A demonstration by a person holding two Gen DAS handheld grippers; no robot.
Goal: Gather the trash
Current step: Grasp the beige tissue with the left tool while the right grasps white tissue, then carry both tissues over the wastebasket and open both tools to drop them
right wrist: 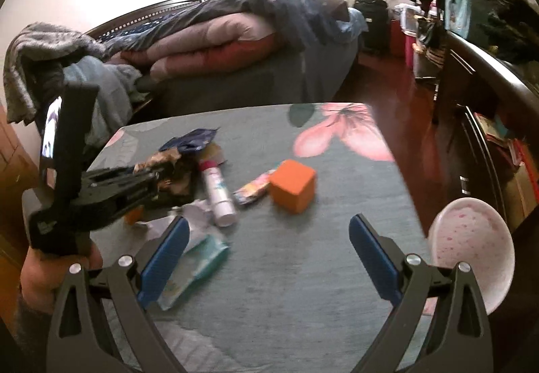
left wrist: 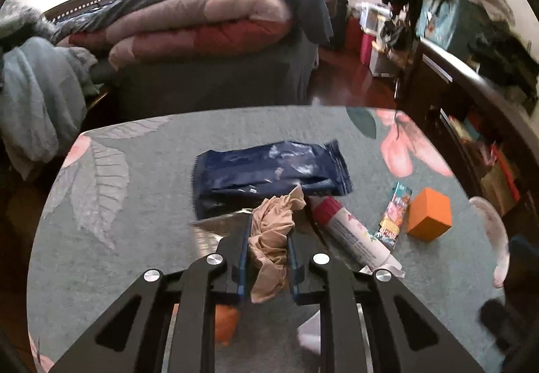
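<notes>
The left hand-held gripper clenches a crumpled tan paper wad, lifted just above the grey floral surface. The right hand-held gripper hangs released, holding nothing. Collection looks barely begun: at 12 o'clock lies a dark blue foil wrapper; toward 2 o'clock, a white red-capped tube, a colourful candy wrapper and an orange cube remain.

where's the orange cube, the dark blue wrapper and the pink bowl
orange cube (right wrist: 292, 186), right wrist view, on its front face
dark blue wrapper (left wrist: 269, 171), left wrist view, on its middle
pink bowl (right wrist: 471, 245), right wrist view, on its inner wall
</notes>
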